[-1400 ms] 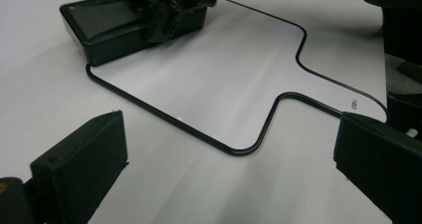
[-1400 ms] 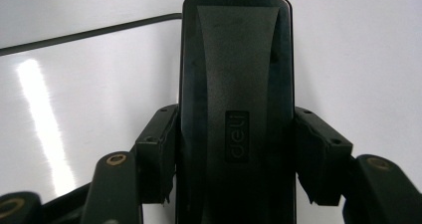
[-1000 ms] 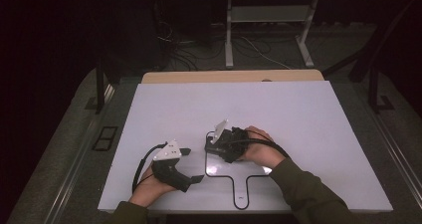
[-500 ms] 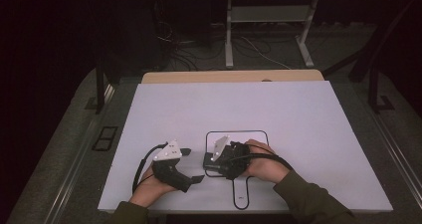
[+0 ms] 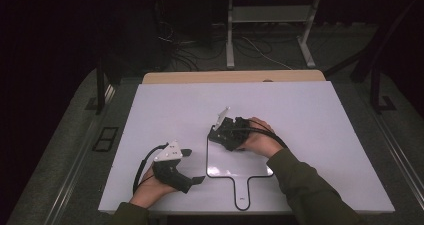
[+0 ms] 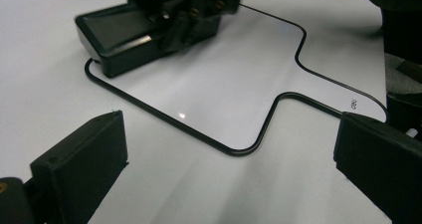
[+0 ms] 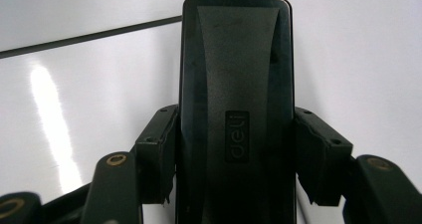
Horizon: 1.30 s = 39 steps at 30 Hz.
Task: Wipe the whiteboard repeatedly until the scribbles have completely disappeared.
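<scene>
White tabletop (image 5: 310, 115) carries a flat white paddle-shaped board with a thin black outline (image 5: 240, 162), its short handle pointing toward the person.

Right tool (image 5: 226, 133) sits at the board's far left corner, jaws pinching a black rectangular block (image 7: 235, 94) by its 2 long sides. The block bears a raised "deli" mark and lies flat; in the left gripper view the same block (image 6: 127, 32) rests across the board's outline at that corner. Its near end is cut off at the bottom of the right gripper view.

Left tool (image 5: 189, 166) rests on the tabletop just left of the board, jaws spread wide with nothing between them.

Background beyond the tabletop is dark; cables and a metal stand are barely made out.
</scene>
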Motion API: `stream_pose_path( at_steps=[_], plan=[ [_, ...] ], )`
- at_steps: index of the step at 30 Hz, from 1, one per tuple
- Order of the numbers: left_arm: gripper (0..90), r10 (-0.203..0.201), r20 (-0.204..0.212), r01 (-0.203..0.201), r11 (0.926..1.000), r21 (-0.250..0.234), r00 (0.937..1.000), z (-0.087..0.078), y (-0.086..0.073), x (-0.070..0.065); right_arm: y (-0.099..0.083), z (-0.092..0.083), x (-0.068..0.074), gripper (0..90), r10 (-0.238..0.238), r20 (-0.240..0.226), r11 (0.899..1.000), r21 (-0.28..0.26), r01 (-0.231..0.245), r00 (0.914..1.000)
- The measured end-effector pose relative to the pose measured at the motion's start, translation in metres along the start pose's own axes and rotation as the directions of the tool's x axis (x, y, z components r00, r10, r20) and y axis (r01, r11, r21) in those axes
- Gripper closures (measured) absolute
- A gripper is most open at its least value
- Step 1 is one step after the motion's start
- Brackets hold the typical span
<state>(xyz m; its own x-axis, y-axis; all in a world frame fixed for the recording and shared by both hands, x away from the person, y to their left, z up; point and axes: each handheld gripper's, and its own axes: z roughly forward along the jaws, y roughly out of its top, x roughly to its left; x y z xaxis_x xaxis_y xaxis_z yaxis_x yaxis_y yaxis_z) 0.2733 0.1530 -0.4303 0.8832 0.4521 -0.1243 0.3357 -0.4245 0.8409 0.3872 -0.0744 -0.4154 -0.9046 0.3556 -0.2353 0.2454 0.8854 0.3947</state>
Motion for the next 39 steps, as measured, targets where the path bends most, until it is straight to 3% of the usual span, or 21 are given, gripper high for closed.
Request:
stream_pose_path(
  at_steps=[5, 11, 13, 17, 27, 32, 39],
  plan=[
    [0.0, 0.000, -0.002, 0.000, 1.0000, 0.000, 1.0000, -0.001, 0.000, 0.000, 0.000, 0.004, -0.013, 39.2, 0.012, 0.044, 1.000, 0.014, -0.012, 0.9990],
    [0.0, -0.002, -0.002, 0.002, 1.0000, -0.002, 1.0000, -0.001, 0.000, 0.001, -0.005, 0.001, -0.021, 39.3, 0.062, 0.041, 0.998, -0.010, -0.061, 0.9972],
    [0.0, -0.002, -0.002, 0.002, 1.0000, -0.002, 1.0000, -0.001, 0.000, 0.001, -0.008, -0.007, -0.028, 39.2, 0.125, -0.006, 0.990, -0.063, -0.125, 0.9921],
    [0.0, -0.004, -0.001, 0.004, 1.0000, -0.003, 1.0000, -0.001, -0.001, 0.001, -0.015, -0.023, -0.037, 39.2, 0.203, -0.035, 0.971, -0.119, -0.205, 0.9786],
    [0.0, -0.008, 0.004, 0.008, 1.0000, 0.003, 1.0000, -0.002, -0.002, 0.004, -0.029, -0.036, -0.042, 39.1, 0.239, -0.073, 0.954, -0.170, -0.248, 0.9683],
    [0.0, -0.005, 0.003, 0.005, 1.0000, 0.006, 1.0000, -0.001, -0.003, 0.005, -0.029, -0.041, -0.048, 39.1, 0.279, -0.099, 0.933, -0.208, -0.294, 0.9551],
    [0.0, -0.007, 0.004, 0.007, 0.9999, 0.007, 1.0000, 0.000, -0.003, 0.006, -0.032, -0.041, -0.062, 39.1, 0.322, -0.098, 0.914, -0.225, -0.337, 0.9415]
  ],
)
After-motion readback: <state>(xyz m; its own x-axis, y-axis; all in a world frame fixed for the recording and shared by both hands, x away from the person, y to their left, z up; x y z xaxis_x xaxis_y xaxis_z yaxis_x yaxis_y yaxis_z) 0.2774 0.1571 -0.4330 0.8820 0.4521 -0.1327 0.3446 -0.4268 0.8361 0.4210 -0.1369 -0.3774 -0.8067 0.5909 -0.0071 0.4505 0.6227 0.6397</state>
